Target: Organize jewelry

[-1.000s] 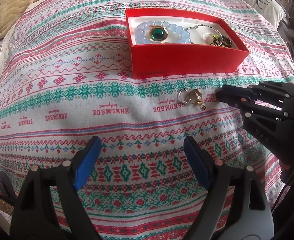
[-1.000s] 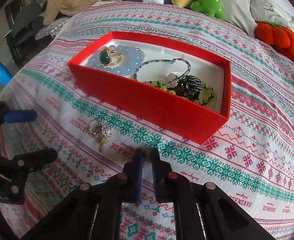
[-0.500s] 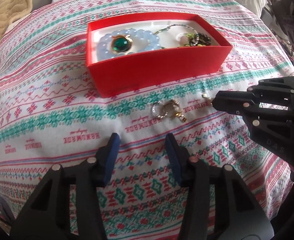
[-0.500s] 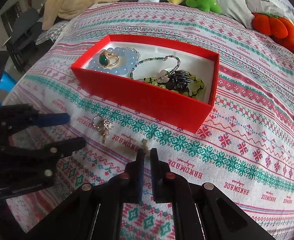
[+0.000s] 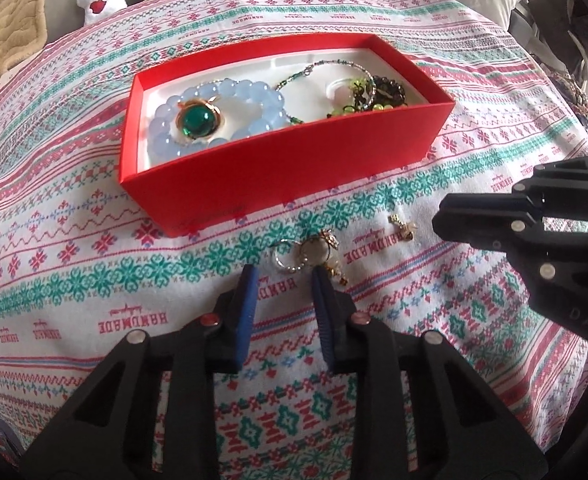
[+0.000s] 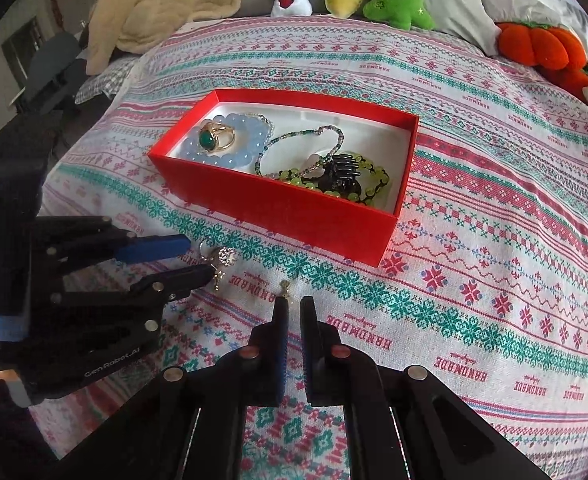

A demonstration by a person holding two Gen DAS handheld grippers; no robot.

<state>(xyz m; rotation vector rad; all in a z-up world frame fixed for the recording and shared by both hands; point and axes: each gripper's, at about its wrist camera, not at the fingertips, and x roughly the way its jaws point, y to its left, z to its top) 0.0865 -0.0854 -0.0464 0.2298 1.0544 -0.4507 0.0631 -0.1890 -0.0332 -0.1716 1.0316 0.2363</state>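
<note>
Soft, even daylight, faint shadows, sharp centre; fisheye bending and perhaps slight blur toward dark corners.

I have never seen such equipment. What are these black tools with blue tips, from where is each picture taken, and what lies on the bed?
They are two hand-held grippers, each with a camera looking along its fingers. One picture comes from the left gripper, one from the right gripper.

On the patterned bedspread stands a red box holding a blue bead bracelet, a green-stone ring and more jewelry. In front lie a cluster of rings and a small gold charm.

The left jaws are closing around the cluster without gripping it yet. The right jaws are shut, holding nothing.
</note>
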